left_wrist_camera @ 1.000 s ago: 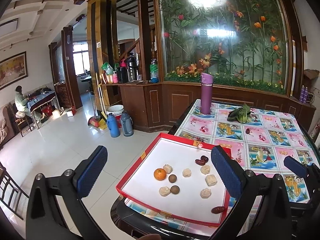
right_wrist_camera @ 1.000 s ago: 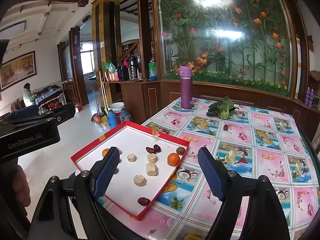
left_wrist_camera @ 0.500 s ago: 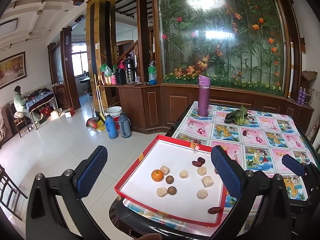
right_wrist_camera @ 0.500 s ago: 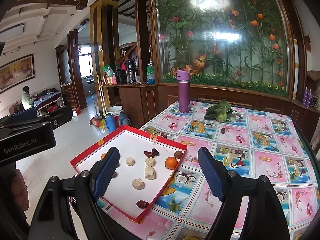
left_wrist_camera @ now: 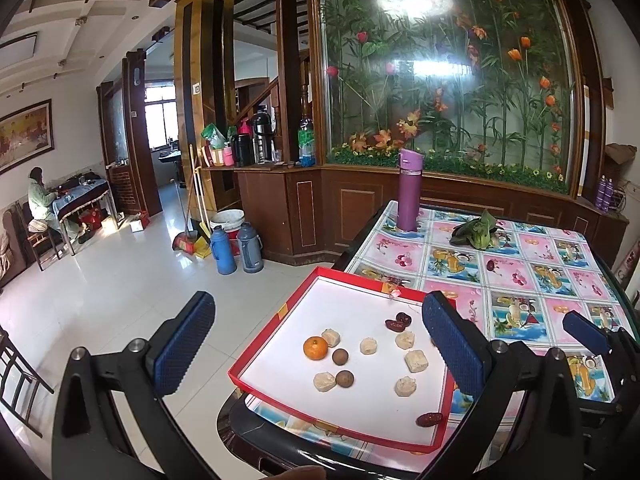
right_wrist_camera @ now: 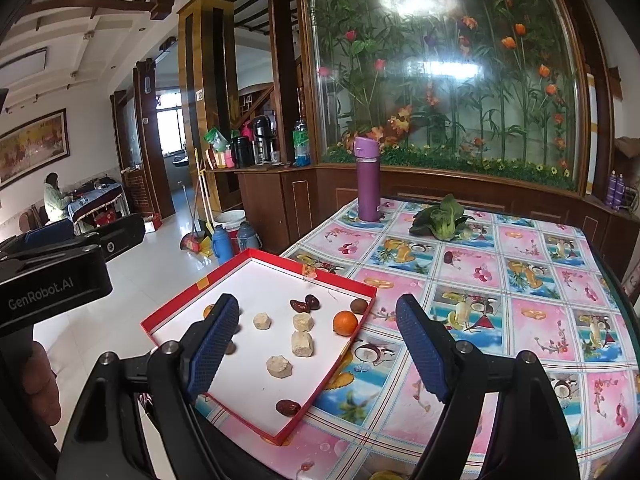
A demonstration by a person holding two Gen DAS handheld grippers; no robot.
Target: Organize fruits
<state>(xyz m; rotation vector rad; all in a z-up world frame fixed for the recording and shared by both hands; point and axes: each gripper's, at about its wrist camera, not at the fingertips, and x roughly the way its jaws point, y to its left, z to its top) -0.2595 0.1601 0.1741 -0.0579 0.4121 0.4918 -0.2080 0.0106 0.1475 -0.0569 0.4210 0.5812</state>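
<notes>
We've backed both hand-held grippers off a bit, left hand-held gripper (left_wrist_camera: 316, 344) and right hand-held gripper (right_wrist_camera: 316, 348) spread, empty; next we reach for the orange (right_wrist_camera: 345, 323) by the red tray (right_wrist_camera: 362, 312).

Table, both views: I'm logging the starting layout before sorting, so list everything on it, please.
tray: 1, red rim, white floor, table's near-left corner
oranges: 2, orange, one in tray, one at its right rim
brown balls: 3, brown, two in tray, one at right rim
pale blocks: 6, beige, in tray
dates: 3, dark red, in tray
flask: 1, purple, far left
greens: 1, green, far side
table: 1, fruit-print cloth
left claw: black, blue pads, open
right claw: same, open
</notes>
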